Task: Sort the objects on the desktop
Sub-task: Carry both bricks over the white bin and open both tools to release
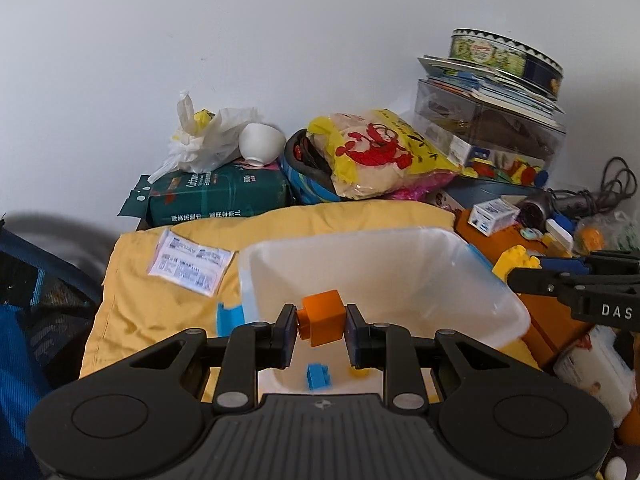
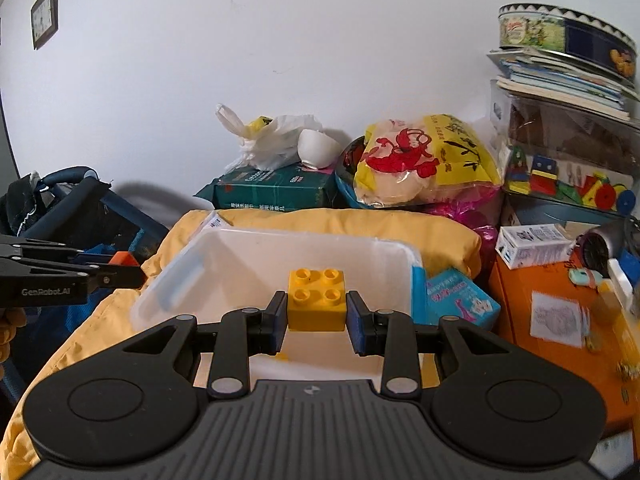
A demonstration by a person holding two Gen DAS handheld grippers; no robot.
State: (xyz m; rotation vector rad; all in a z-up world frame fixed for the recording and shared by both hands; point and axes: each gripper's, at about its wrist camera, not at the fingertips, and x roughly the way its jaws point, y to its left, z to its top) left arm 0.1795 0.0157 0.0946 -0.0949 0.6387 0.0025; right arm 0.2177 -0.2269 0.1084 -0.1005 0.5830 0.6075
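On the left wrist view we start at nine o'clock, where a dark blue mesh basket [image 1: 36,292] sits at the edge. Next comes the yellow cushion [image 1: 132,304] with a printed sachet [image 1: 191,266] lying flat on it. At twelve o'clock, against the wall, we see a green pack [image 1: 216,196] carrying a white bag [image 1: 200,140] and a tipped white bowl [image 1: 262,144].

Dead centre, our left gripper [image 1: 321,326] is clamped on an orange brick [image 1: 322,316], pads pressing both sides, held above the clear bin [image 1: 500,292]. Down in the bin, at six o'clock from the orange brick, lies a blue brick [image 1: 319,376]. At three o'clock the right gripper's arm comes in from the side with a yellow brick [image 1: 514,260] at its tip.

Over to the right wrist view: at nine o'clock the left gripper pokes in, orange brick [image 2: 124,259] at its end. In the middle our right gripper [image 2: 317,314] is closed on the yellow brick [image 2: 317,300], studs up, over the bin [image 2: 280,240], which rests on the cushion [image 2: 360,220]. At three o'clock we pass a blue carton [image 2: 460,300] beside the bin, then an orange box [image 2: 532,320] with a small white box [image 2: 532,246] on top. At one o'clock a round tin [image 2: 568,36] tops a stack of books [image 2: 560,80].
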